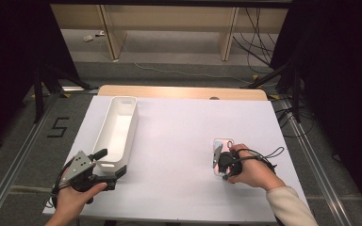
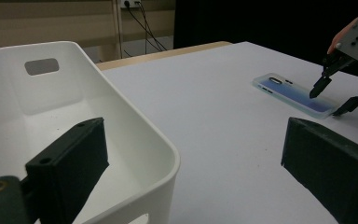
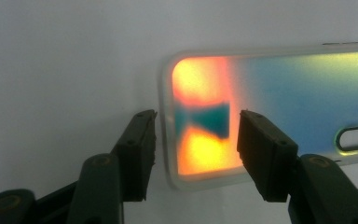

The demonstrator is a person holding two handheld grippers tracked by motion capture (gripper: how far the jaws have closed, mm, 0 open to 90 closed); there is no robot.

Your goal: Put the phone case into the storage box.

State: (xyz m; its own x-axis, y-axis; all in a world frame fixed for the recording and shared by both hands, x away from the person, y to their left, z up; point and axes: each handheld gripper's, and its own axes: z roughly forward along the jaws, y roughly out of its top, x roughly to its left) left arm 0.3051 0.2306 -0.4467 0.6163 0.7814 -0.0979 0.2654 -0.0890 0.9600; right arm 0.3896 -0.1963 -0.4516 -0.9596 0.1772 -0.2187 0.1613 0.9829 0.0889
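At the left of the surface, which is covered with a pale sheet, the person's left hand holds the left hand-held gripper right at the near end of a long white plastic bin. In the left gripper view its jaws stand wide apart and straddle the bin's near right corner: one black jaw hangs inside the bin, above its floor, while the other sits outside over the bare sheet. Neither jaw touches the bin wall, as far as I can see, and nothing is held between them.

Well apart from the bin, toward the right of the surface, a translucent phone case lies flat on the sheet. Seen from the left gripper view, the phone case looks bluish with a pale rim and a camera cutout at its far end.

The right hand brings the right hand-held gripper down over the case's near end. In the right gripper view the phone case shimmers orange, yellow and blue, and the gripper has its jaws about half open, one outside the short end's rim and the other over the panel. They span that end without pressing it.
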